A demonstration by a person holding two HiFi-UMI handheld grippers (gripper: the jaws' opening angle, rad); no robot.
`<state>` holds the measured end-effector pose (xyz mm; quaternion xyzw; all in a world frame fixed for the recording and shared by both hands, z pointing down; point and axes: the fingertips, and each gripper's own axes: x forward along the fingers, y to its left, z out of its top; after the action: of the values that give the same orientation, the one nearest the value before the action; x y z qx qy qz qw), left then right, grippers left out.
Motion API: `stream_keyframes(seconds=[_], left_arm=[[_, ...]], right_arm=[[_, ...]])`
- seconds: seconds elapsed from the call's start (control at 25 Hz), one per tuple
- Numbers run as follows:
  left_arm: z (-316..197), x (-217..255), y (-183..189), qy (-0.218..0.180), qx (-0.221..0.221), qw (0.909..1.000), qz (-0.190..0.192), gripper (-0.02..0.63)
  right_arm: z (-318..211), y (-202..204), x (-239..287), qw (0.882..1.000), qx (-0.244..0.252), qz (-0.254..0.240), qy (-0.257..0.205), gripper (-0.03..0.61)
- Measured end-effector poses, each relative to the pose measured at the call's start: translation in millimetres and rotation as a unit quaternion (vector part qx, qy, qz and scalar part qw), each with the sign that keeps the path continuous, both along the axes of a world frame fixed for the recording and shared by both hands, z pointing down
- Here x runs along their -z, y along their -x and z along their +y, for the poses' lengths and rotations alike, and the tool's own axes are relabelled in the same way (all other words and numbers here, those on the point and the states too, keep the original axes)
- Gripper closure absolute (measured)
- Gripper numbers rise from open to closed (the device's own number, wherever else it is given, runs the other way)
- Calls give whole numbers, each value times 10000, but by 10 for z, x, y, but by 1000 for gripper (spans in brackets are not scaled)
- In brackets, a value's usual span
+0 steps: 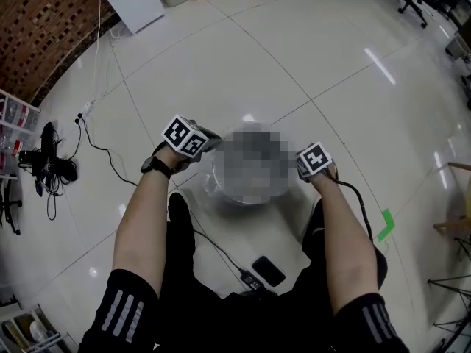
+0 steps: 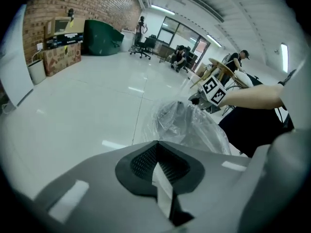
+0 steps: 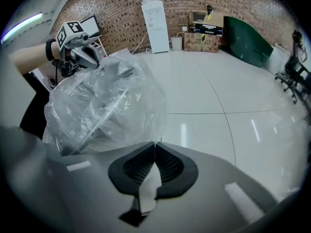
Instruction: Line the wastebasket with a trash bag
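Clear, thin bag (image 3: 104, 98), crumpled and puffed into a loose mound. Drapes over the basket (image 3: 109, 137) and hides most of it. Basket pale, upright on the floor at mid-scene, showing only dimly through the film, with its rim a faint line. Bag edges spill onto the floor near and left of it.

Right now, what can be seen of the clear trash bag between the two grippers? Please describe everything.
The trash bag is thin, clear, glossy film, heavily creased and puffed into a loose mound over the white tiled floor. It sits between the left gripper and the right gripper, whose jaws are both closed at its edges; whether film is pinched cannot be told. Something pale shows dimly through it.
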<state>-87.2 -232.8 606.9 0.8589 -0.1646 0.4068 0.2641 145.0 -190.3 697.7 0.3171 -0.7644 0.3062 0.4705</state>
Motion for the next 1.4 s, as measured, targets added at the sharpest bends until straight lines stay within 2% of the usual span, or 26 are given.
stream_keyframes(seconds=[0.12,0.28,0.44,0.6,0.72,0.96,1.04,1.2,1.28,1.4], left_arm=[[-145,49,114,-240,227,9994,-90,620],[-177,-176,273,-357,385,9969,-583,620],[-372,-362,422,-940,720,9868,-1101,620],[-581,-416,484,-1239,987,9797,-1230,620],[-581,-561,458,-1039,879,9811,-1374,620],[-162,-1006,462,41,311,9870,-1578,620],[-78,-1063,466,217,221,9869,-1582,620],[-85,-1000,473,147,222,9875,-1556,582],[-137,-912,533,29,287,9869,-1585,537],[-175,-759,675,-142,456,9856,-1622,499]], right_arm=[[-34,-36,6,10000,-58,2,-52,571],[-82,-55,17,9997,-197,-34,-154,571],[-194,-15,85,9982,-259,-64,-540,571],[-338,-10,103,9960,-439,-82,-775,570],[-360,-44,-9,9966,-460,-97,-672,571],[-120,26,-291,9998,-144,-151,-56,570],[-56,44,-346,9998,-81,-187,91,570],[-60,-8,-288,9998,-159,-142,1,559],[-85,-66,-200,9995,-278,-105,-97,505],[-42,-141,-88,9990,-371,-160,-209,478]])
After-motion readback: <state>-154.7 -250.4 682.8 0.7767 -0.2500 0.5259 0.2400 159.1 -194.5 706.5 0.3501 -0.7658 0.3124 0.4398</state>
